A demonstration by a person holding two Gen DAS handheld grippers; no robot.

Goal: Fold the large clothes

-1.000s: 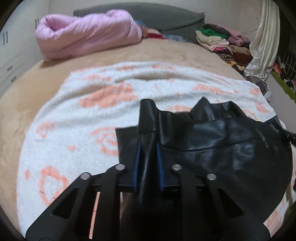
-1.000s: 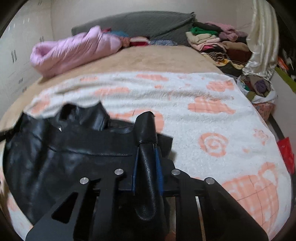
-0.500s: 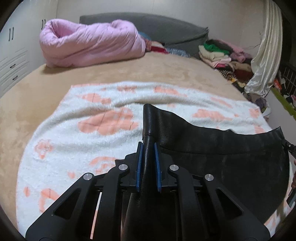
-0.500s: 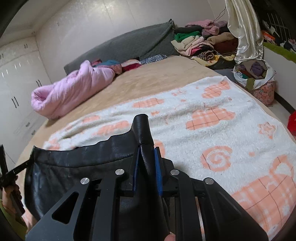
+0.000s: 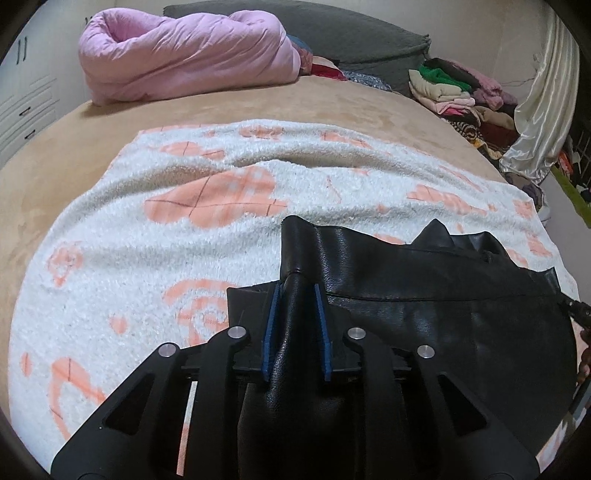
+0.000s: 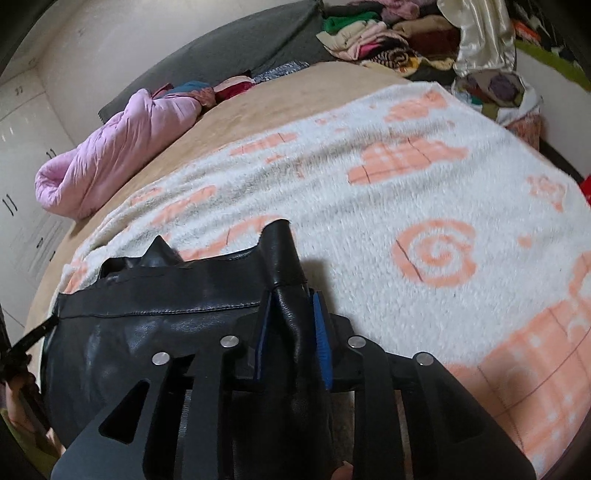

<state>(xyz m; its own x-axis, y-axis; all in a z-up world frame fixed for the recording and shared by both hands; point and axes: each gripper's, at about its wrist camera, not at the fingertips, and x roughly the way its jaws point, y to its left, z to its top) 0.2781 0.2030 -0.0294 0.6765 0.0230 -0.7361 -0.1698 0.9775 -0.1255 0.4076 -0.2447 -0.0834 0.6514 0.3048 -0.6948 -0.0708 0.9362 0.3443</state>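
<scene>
A tan bed (image 5: pixel 92 147) with a grey headboard (image 5: pixel 351 33) stands beside white cabinets (image 5: pixel 26 96) and a cream curtain (image 5: pixel 546 110).

Black leather garment (image 5: pixel 424 314), fleece blanket (image 5: pixel 184 251)

jacket (image 5: pixel 443 321) lowered onto blanket (image 5: pixel 184 236), both grippers loosening

tan bed (image 5: pixel 74 155), white-and-peach blanket (image 5: pixel 147 258) spread on it, pink duvet (image 5: pixel 184 55) rolled behind
</scene>
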